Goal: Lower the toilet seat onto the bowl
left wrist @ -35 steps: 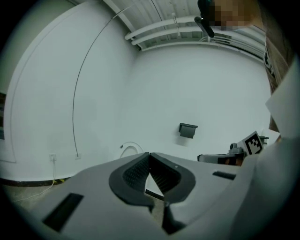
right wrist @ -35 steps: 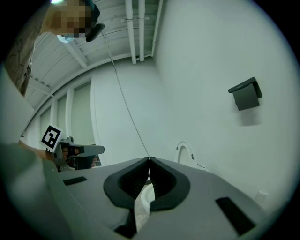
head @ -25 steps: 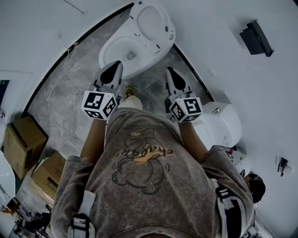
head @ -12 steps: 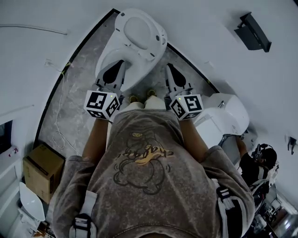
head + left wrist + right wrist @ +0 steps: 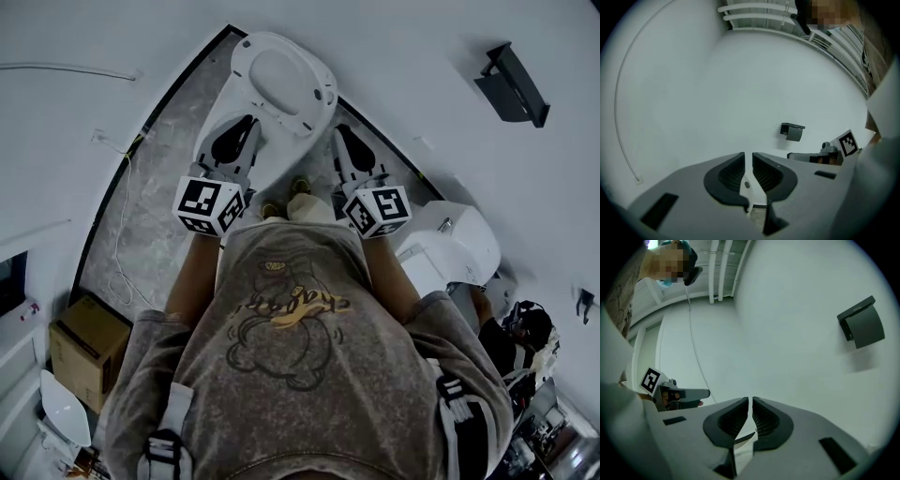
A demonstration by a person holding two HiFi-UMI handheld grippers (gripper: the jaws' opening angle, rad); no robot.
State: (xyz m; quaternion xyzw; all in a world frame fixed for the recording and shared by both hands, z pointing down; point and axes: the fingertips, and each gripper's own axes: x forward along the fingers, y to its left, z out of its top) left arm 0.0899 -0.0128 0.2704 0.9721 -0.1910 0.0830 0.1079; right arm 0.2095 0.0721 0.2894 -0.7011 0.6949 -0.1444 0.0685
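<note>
both grippers have come forward over the last second, and the toilet now sits straight ahead instead of off to the right. the toilet seat stands raised at the far end of the bowl. the left gripper hangs over the bowl, its jaws just beginning to part with nothing between them. the right gripper is beside the bowl's right flank, above the grey floor, jaws pressed together and empty. the seat lies just ahead of both tips, and the left one looks nearer. the bowl's long axis runs away from the person, so the seat should swing down towards them.
</note>
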